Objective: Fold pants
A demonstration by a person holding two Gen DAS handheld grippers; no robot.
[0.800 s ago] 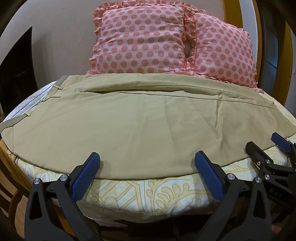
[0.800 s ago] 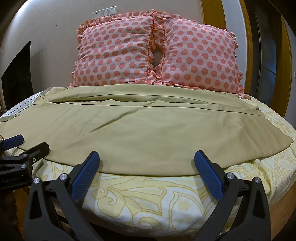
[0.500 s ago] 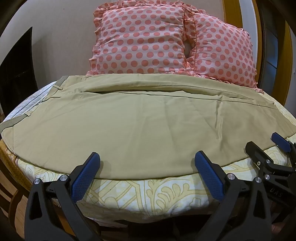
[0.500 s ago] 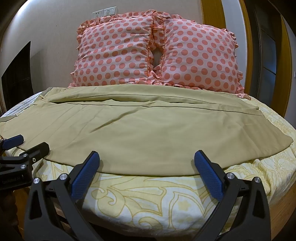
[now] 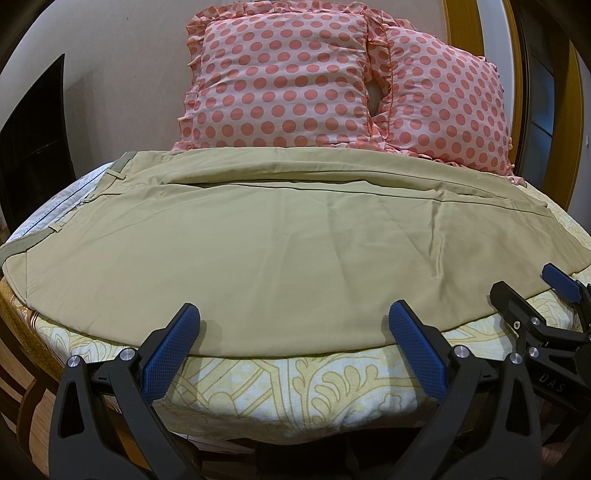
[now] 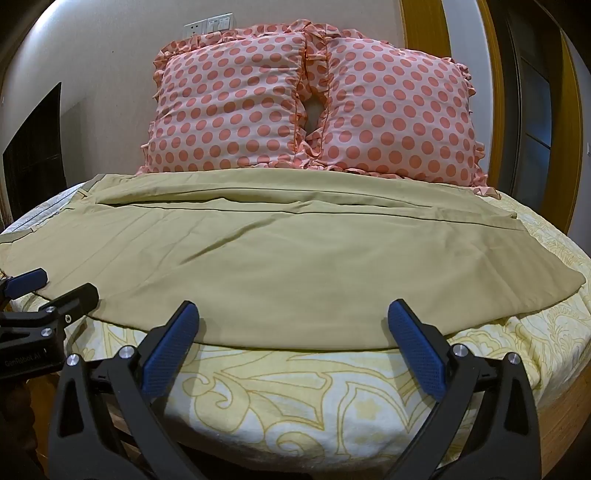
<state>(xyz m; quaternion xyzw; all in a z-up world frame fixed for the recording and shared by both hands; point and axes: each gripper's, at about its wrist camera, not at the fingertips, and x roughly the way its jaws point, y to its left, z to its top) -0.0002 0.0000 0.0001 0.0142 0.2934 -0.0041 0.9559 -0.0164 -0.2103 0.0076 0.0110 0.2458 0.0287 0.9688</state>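
Note:
Khaki pants (image 5: 280,243) lie flat across the bed, waistband at the left, leg ends at the right; they also show in the right wrist view (image 6: 288,258). My left gripper (image 5: 291,332) is open and empty, its blue pads just at the pants' near edge. My right gripper (image 6: 291,328) is open and empty at the same near edge, further right. The right gripper also shows at the right of the left wrist view (image 5: 532,288). The left gripper shows at the left of the right wrist view (image 6: 55,284).
The bed has a yellow patterned sheet (image 6: 332,387). Two pink polka-dot pillows (image 5: 288,81) (image 6: 399,107) stand against the wall behind the pants. A wooden door frame (image 6: 424,26) is at the back right.

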